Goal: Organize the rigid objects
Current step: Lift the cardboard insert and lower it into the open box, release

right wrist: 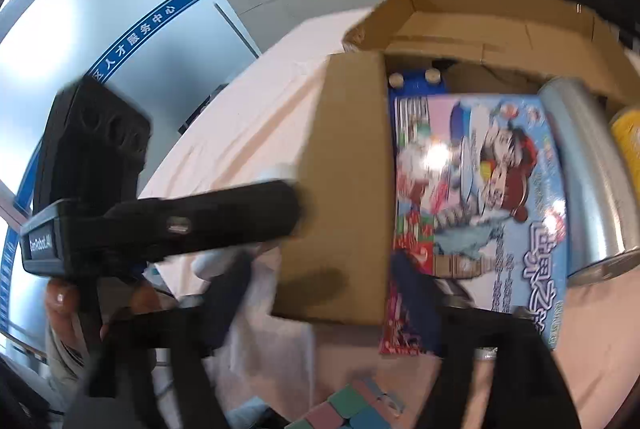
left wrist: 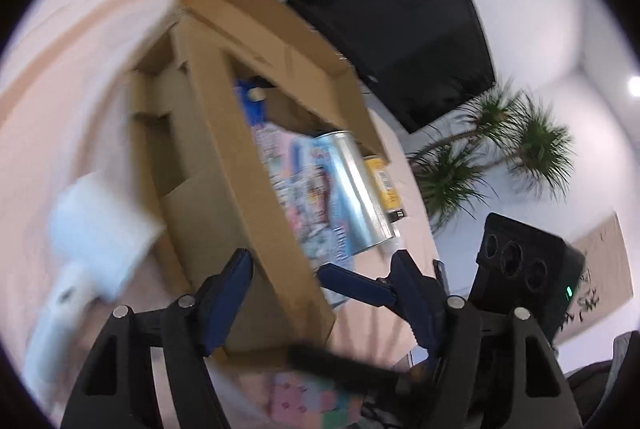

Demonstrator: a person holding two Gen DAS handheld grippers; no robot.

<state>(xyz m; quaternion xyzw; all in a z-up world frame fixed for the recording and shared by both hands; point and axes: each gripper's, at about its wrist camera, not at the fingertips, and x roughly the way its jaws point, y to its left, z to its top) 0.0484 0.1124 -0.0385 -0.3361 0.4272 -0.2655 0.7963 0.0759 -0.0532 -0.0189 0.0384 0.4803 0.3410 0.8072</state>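
Readable text in the right wrist view

"人才服务中心" is printed on the curved blue wall band [right wrist: 132, 37]; "GenRobot.AI" is read on the black handheld gripper body [right wrist: 42, 244]; the colourful game box's [right wrist: 500, 189] lettering is blurred.

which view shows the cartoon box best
The right wrist view: the cartoon box fills the frame face-on, artwork and lettering readable, inside the carton. The left wrist view shows only a blurred, foreshortened strip of it past the carton flap.
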